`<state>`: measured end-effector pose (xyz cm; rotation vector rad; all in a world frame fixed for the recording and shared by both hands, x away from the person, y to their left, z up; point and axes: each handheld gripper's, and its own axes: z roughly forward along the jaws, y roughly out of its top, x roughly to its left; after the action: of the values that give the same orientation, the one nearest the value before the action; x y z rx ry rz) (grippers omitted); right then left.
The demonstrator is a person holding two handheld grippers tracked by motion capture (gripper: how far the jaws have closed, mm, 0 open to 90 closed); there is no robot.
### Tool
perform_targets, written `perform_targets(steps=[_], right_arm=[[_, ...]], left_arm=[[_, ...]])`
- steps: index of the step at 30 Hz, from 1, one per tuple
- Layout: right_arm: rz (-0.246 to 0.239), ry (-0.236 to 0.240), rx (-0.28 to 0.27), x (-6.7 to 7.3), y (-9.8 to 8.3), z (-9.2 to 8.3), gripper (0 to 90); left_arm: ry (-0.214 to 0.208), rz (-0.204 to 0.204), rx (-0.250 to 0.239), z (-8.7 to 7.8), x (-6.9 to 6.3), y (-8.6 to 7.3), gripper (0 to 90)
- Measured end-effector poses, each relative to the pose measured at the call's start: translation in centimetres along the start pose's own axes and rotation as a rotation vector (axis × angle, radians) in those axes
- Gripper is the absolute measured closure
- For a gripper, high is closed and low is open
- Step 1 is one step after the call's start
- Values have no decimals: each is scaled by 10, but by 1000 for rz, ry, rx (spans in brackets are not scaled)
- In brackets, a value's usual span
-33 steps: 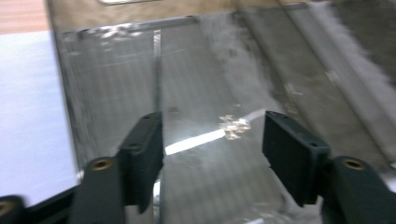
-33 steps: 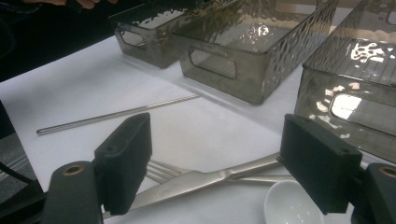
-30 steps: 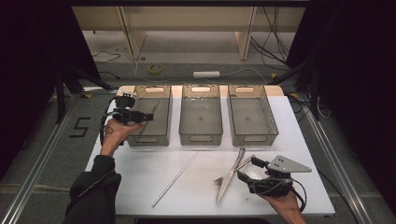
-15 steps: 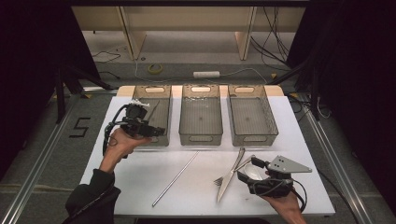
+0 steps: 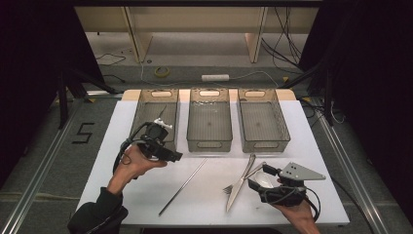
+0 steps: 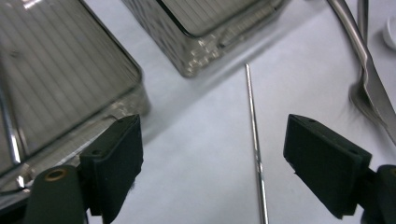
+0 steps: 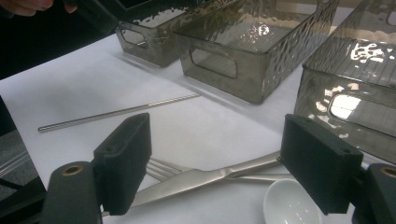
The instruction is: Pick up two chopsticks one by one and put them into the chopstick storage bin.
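My left gripper [image 5: 171, 155] hovers open in front of the left bin [image 5: 141, 114]; its jaws have just been opening and nothing is between them. In the left gripper view [image 6: 212, 136] a thin metal chopstick [image 6: 254, 140] lies on the white table below the jaws. A second metal stick [image 6: 9, 135] rests inside the left bin. My right gripper [image 5: 256, 182] stands open low over a knife [image 7: 201, 179], a fork [image 7: 161, 169] and a white spoon [image 7: 289, 205]; the pads [image 7: 126, 158] touch none of them.
Three clear smoked bins stand in a row at the back of the white table [image 5: 112, 146]: left, middle [image 5: 209, 141] and right [image 5: 265, 141]. The middle and right bins look empty. The chopstick [image 5: 182, 187] lies diagonally in the middle of the table.
My left hand has drawn back from over the left bin toward the near side and to the right, down to the table in front of it. The right hand has stayed put.
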<state>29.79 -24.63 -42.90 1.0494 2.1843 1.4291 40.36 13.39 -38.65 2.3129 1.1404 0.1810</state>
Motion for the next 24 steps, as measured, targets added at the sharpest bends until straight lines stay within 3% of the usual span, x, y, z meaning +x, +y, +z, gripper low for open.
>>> perform_targets(steps=[7, 10, 14, 24], right_arm=[[-3, 5, 7, 1, 0, 0, 258], [-4, 8, 11, 2, 0, 1, 256], [-6, 9, 14, 1, 0, 2, 256], [-6, 11, 19, 2, 0, 2, 255]], left_arm=[[-11, 36, 88, 10, -15, -17, 205], [-43, 47, 118, 16, -20, -23, 214], [-27, 74, 162, 23, -25, -28, 240], [-29, 124, 223, 39, -39, -38, 406]])
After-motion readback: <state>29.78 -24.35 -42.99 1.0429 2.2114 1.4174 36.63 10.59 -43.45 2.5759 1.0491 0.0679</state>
